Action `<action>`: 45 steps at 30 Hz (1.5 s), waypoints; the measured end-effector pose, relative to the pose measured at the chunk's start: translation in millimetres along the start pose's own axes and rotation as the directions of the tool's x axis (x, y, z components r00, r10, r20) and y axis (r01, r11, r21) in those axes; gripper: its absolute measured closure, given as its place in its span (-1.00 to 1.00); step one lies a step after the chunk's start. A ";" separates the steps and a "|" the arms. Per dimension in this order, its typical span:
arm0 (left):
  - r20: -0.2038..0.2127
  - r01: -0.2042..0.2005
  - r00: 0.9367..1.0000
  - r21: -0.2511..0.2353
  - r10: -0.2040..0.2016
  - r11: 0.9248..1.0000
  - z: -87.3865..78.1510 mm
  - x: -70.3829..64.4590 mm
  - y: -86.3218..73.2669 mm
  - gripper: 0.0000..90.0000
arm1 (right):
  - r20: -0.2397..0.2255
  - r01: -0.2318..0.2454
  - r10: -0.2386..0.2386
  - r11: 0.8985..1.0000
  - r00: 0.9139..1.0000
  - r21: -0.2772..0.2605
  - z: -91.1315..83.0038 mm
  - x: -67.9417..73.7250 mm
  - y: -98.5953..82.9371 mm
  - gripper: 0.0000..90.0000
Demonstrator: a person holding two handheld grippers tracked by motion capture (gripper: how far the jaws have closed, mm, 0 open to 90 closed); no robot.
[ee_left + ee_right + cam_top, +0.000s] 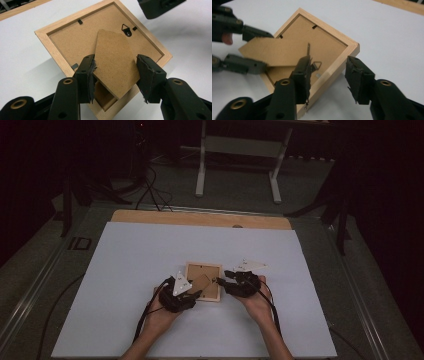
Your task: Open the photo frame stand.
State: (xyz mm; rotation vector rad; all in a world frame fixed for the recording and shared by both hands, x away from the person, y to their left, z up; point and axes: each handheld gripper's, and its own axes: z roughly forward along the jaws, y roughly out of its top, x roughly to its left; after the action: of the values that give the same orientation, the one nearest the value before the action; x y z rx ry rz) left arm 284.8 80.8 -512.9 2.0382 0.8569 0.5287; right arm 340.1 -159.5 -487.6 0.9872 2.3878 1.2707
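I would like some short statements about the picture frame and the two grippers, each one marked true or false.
1. The picture frame lies with its back side up on the white table sheet. True.
2. The left gripper has its jaws on either side of the fold-out stand. True.
3. The stand lies flat against the backing board. False: its free end is lifted off the board.
4. The right gripper is shut tight. False: its jaws stand apart, astride the frame's wooden edge.
5. A metal hanger sits on the backing board. True.
6. The frame is made of black plastic. False: it is light wood.
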 end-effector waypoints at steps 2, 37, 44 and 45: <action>-0.003 -0.001 1.000 -0.001 0.001 1.000 -0.1 -0.5 -1.3 0.15 | -0.008 -0.021 0.021 1.000 1.000 0.002 2.1 -2.6 2.4 0.10; 0.023 -0.027 0.999 -0.017 0.028 0.999 -5.2 0.1 -8.1 0.14 | -0.168 -0.237 0.254 0.965 0.953 0.114 43.3 -25.2 5.7 -0.27; 0.076 0.003 0.997 0.013 -0.004 1.000 -3.6 1.6 -7.0 0.06 | -0.162 -0.235 0.247 0.968 0.955 0.088 39.8 -24.4 6.4 -0.15; 0.085 0.011 0.996 0.015 -0.012 1.000 -3.7 2.1 -6.8 0.05 | -0.162 -0.232 0.244 0.969 0.956 0.084 39.7 -23.9 6.3 -0.15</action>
State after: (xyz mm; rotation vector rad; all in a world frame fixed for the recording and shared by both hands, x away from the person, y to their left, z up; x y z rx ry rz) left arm 281.3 87.1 -516.3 2.0525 0.8228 0.4278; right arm 380.8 -148.1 -507.6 1.2659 2.5121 1.4208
